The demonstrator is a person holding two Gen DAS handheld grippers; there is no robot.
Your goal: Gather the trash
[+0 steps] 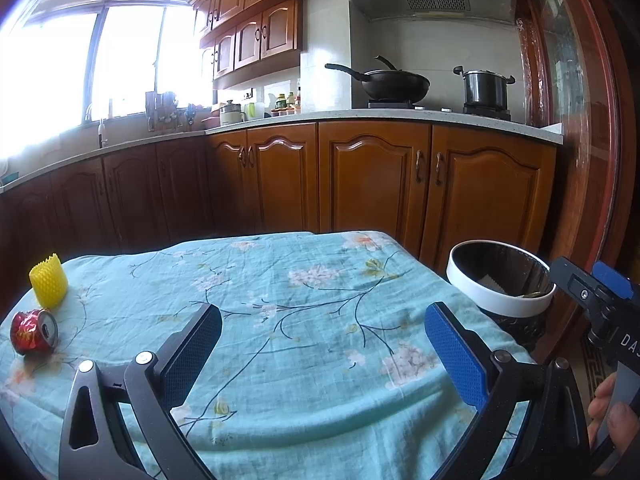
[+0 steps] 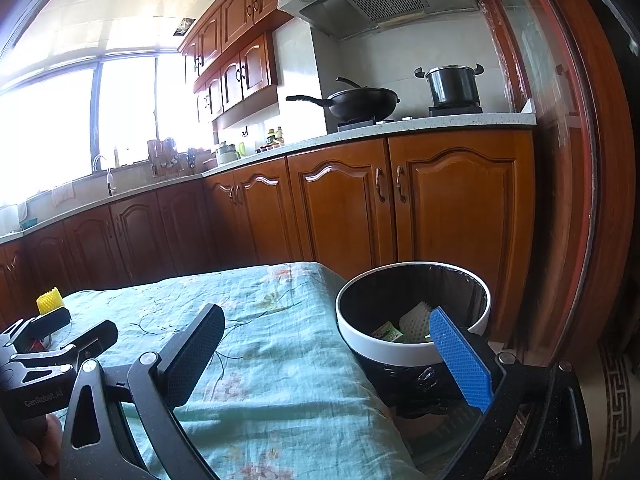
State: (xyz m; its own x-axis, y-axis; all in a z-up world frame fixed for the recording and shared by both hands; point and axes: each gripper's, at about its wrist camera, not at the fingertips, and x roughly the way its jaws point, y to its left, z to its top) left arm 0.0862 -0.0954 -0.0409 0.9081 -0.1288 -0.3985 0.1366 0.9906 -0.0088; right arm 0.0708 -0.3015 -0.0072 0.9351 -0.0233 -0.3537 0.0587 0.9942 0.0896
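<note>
A crushed red can (image 1: pixel 34 332) lies at the table's left edge, with a yellow foam net sleeve (image 1: pixel 49 281) standing upright just behind it. The sleeve (image 2: pixel 49 300) shows again far left in the right wrist view. My left gripper (image 1: pixel 324 328) hovers open over the middle of the floral tablecloth (image 1: pixel 304 300), holding nothing. My right gripper (image 2: pixel 326 324) is open and empty at the table's right edge, its blue finger in front of the bin's rim. The white-rimmed bin (image 2: pixel 412 344) beside the table holds a white foam net (image 2: pixel 414 322) and a green wrapper (image 2: pixel 387 332).
Wooden base cabinets (image 1: pixel 372 176) run behind the table under a pale counter. A black wok (image 1: pixel 392 84) and a pot (image 1: pixel 486 88) sit on the stove. A wooden door frame (image 1: pixel 580 152) stands at the right. A hand (image 1: pixel 616 412) holds the other gripper's handle.
</note>
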